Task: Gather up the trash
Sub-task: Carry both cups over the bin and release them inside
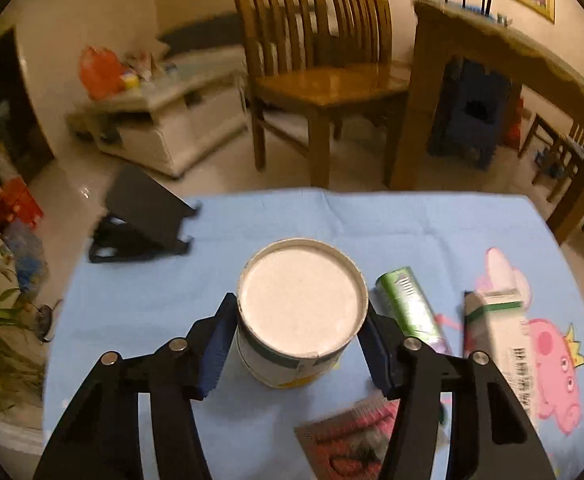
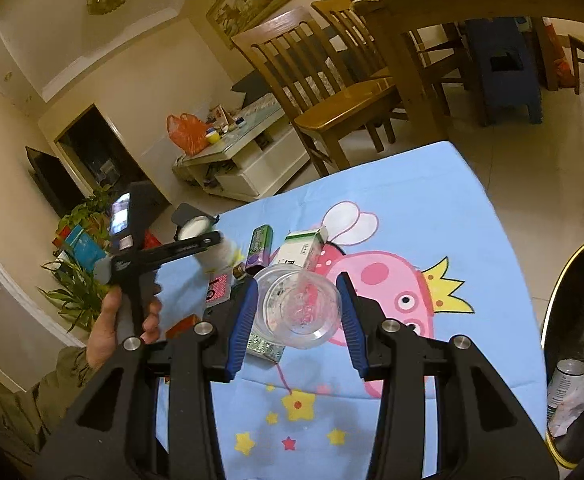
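My left gripper [image 1: 297,338] is shut on a round white paper cup [image 1: 301,304], seen bottom-up, and holds it above the blue cartoon tablecloth [image 1: 391,220]. A green can [image 1: 409,306], a white-green carton [image 1: 499,328] and a red wrapper [image 1: 343,440] lie on the cloth to its right. My right gripper [image 2: 297,312] is shut on a clear plastic cup [image 2: 301,310] above the cloth [image 2: 431,208]. The left gripper with its cup [image 2: 216,254], the green can [image 2: 262,244] and the carton [image 2: 301,248] show beyond it.
A black bin [image 2: 571,360] with bottles and paper inside stands at the right table edge. A black stand [image 1: 144,216] sits at the cloth's far left corner. Wooden chairs [image 1: 311,80], a large wooden table [image 1: 511,52], a white low cabinet [image 1: 164,120] and plants [image 2: 80,276] surround the table.
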`<action>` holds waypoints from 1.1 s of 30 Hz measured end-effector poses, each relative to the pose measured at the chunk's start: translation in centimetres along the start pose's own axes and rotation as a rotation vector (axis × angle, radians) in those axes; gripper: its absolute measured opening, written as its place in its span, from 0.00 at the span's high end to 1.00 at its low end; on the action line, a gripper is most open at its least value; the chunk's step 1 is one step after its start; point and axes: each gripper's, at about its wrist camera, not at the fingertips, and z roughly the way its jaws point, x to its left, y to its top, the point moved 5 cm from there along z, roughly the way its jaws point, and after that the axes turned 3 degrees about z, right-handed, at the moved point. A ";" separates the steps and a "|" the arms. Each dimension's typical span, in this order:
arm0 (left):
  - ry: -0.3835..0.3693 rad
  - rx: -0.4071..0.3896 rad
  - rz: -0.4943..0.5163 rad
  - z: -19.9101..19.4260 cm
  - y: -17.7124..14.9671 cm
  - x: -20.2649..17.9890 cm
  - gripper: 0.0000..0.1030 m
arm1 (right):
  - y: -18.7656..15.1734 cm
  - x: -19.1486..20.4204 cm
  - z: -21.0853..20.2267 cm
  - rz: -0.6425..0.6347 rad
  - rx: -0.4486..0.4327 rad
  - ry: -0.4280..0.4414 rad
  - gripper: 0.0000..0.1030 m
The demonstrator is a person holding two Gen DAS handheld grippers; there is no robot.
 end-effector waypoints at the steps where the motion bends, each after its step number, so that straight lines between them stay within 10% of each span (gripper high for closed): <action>1: -0.005 -0.031 -0.001 -1.4 0.1 -0.4 0.45 | 0.3 -0.2 -0.5 -0.009 -0.016 -0.020 0.61; 13: -0.169 -0.223 0.220 -12.8 -0.7 -15.7 0.45 | 0.5 -7.9 -9.1 0.025 -0.136 -0.263 0.61; 33: -0.232 -0.222 0.441 -15.0 -4.4 -29.9 0.44 | -2.0 -18.9 -16.4 0.099 -0.199 -0.451 0.61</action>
